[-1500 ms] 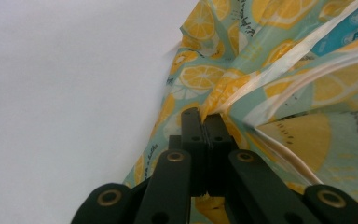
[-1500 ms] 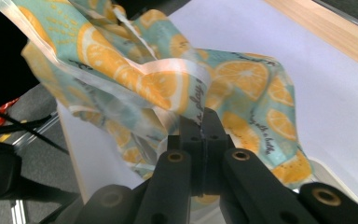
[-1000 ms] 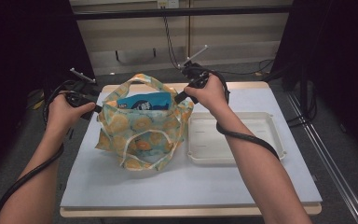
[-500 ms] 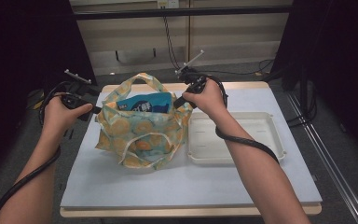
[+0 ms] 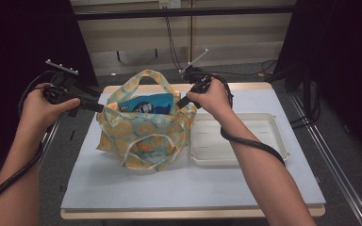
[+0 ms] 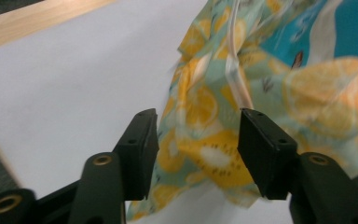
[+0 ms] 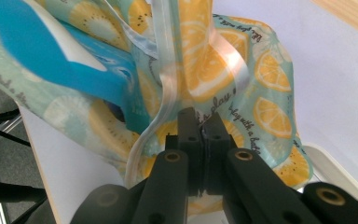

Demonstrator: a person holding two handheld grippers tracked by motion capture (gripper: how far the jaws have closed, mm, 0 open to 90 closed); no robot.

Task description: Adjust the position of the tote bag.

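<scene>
A lemon-print tote bag [image 5: 141, 134] stands on the white table top [image 5: 226, 188], and a blue packet [image 5: 147, 104] sticks up out of its mouth. My left gripper [image 5: 95, 107] hovers just off the bag's left rim. Its jaws have just been opening; in the left gripper view the left gripper [image 6: 198, 137] stands open, with the tote bag [image 6: 214, 121] in the gap but not pressed. My right gripper [image 5: 183, 101] is on the right rim. In the right gripper view the right gripper [image 7: 203, 126] is shut on the tote bag [image 7: 242, 88] beside the blue packet [image 7: 51, 56].
An empty white tray [image 5: 273, 141] lies right of the bag, under my right forearm. The wooden table edge [image 5: 193, 214] runs along the front. Cables trail from both grippers, and a dark floor surrounds the table.
The left gripper has opened, let go of the bag's left rim, and risen a little up and away to the left. The right hand has kept still, holding its rim.
</scene>
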